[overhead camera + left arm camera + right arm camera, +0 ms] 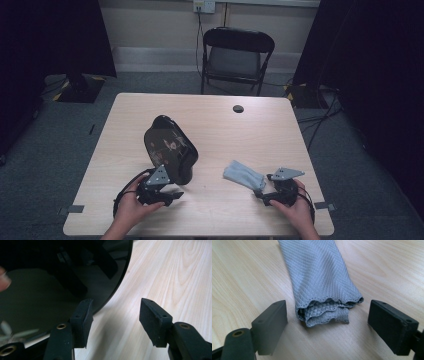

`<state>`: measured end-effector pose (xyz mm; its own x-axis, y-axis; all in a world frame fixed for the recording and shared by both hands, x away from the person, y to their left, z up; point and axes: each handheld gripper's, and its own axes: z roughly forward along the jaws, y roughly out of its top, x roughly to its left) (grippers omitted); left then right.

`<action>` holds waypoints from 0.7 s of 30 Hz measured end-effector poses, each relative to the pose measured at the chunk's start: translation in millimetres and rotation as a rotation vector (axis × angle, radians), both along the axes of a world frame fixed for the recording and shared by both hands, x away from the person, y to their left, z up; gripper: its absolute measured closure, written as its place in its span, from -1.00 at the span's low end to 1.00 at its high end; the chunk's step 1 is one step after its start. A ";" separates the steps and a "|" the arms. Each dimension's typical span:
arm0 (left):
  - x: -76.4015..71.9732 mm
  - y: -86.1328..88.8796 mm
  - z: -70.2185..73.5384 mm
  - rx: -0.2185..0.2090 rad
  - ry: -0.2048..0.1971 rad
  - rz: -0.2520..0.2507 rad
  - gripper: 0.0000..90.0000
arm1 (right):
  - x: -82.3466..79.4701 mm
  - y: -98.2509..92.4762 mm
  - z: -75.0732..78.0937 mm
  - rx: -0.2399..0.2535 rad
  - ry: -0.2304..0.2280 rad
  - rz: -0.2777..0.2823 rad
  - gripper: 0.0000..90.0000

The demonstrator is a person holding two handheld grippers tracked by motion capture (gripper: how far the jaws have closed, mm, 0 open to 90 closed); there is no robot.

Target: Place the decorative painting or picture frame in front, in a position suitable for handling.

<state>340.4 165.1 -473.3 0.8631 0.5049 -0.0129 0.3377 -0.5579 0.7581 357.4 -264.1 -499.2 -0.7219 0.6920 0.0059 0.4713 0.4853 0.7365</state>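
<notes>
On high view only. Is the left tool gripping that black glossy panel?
Observer: No. The left tool is open; the black panel has its edge by one pad, and there is bare table between the pads.
Operator: Right side, is the cloth gripped?
Observer: No. The right tool is open. The folded end of the grey cloth lies between its pads and touches neither.

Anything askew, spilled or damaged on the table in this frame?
Nothing spilled or visibly damaged. The dark mirror stands tilted on its base near the left gripper, its glass edge beside one jaw. The grey cloth lies folded, uneven at its near end, before the open right gripper.
</notes>
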 end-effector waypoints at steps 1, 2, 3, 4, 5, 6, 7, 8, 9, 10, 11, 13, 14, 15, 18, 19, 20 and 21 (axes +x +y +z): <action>1.5 -3.0 0.3 0.012 -0.009 -0.002 0.00 | 0.0 0.0 0.0 0.000 -0.001 -0.001 -0.66; 1.5 -3.0 0.3 0.012 -0.009 -0.002 0.00 | 0.0 0.0 0.0 0.000 -0.001 -0.001 -0.66; 2.3 -4.6 0.2 0.014 -0.006 -0.001 0.00 | 0.0 0.0 0.0 0.000 0.000 -0.001 -0.66; 2.7 -6.0 -0.5 0.006 -0.010 0.002 0.00 | 0.1 -0.1 0.0 -0.001 -0.001 -0.001 -0.66; 4.2 -6.8 -0.7 0.015 -0.019 0.002 0.01 | 0.1 0.0 0.0 0.000 -0.001 -0.002 -0.66; 5.0 -7.9 -1.4 0.006 -0.019 0.005 0.01 | 0.1 -0.1 0.0 0.000 -0.001 -0.001 -0.66; 6.1 -8.6 -1.7 0.003 -0.021 0.007 0.01 | 0.1 -0.1 0.0 0.000 -0.001 -0.001 -0.66; 6.1 -8.6 -1.7 0.003 -0.021 0.007 0.00 | 0.0 0.0 0.0 0.000 0.000 -0.002 -0.66; 8.2 -10.2 -2.4 -0.005 -0.022 0.013 -0.01 | 0.1 -0.1 0.0 0.000 0.000 -0.001 -0.66; 8.2 -10.2 -2.4 -0.005 -0.022 0.013 -0.01 | 0.1 -0.1 0.0 0.000 0.000 -0.001 -0.66; 10.7 -11.8 -3.2 -0.003 -0.027 0.018 -0.01 | 0.1 -0.1 0.0 0.000 -0.001 -0.001 -0.66; 12.6 -12.7 -3.9 -0.005 -0.022 0.022 -0.01 | 0.1 -0.1 0.0 0.000 -0.001 -0.001 -0.66; 13.9 -13.6 -4.7 -0.008 -0.018 0.029 -0.01 | 0.1 -0.1 0.0 0.000 -0.001 -0.001 -0.66; 16.7 -14.0 -5.3 0.001 -0.022 0.032 -0.01 | 0.0 0.0 0.0 0.000 0.000 -0.002 -0.66; 20.7 -14.6 -5.3 0.013 -0.023 0.041 -0.01 | 0.0 0.0 0.0 0.000 0.000 -0.002 -0.66; 21.8 -14.9 -5.8 0.010 -0.025 0.047 -0.01 | 0.1 -0.1 0.0 0.000 0.000 -0.002 -0.66; 22.8 -14.8 -5.9 0.011 -0.023 0.051 -0.01 | 0.1 0.0 0.0 0.000 0.000 -0.002 -0.66; 23.8 -14.6 -6.2 0.010 -0.023 0.054 -0.01 | 0.0 0.0 0.0 0.000 0.000 -0.002 -0.66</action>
